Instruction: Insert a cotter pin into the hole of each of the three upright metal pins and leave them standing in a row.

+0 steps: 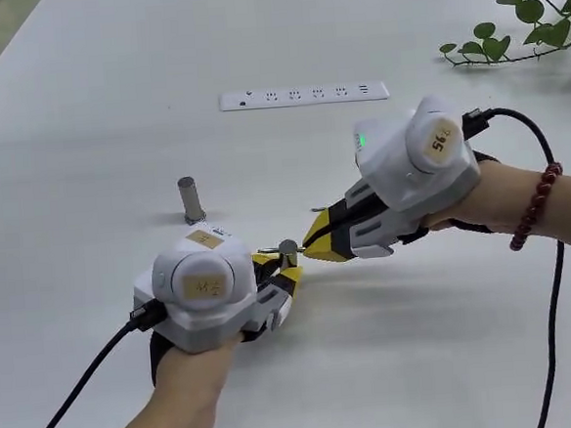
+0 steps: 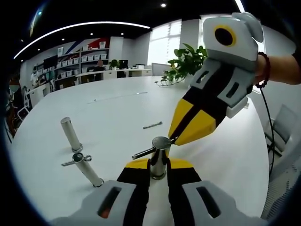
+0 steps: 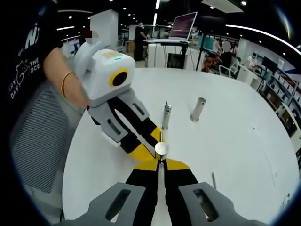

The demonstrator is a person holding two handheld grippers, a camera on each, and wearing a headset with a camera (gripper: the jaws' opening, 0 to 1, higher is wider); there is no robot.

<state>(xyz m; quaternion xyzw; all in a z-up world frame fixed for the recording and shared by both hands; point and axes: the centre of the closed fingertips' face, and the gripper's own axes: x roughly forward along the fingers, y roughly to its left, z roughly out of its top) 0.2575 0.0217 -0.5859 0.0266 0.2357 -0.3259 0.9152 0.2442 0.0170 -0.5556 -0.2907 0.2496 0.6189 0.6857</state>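
Jaws of my left tool are gripping the foot of a metal pin, and it is standing upright on the white bench. My right tool is facing that metal pin from the opposite side. Its jaws are pinching shut on a cotter pin, which is passing through the hole just under the metal pin's head and sticking out on the side away from the right tool. Near the metal pin, on that same side, a second pin is standing with a fitted cotter pin through it. A bare pin is standing farther off. A spare cotter pin is lying beyond the metal pin, and a power strip is lying well beyond it.
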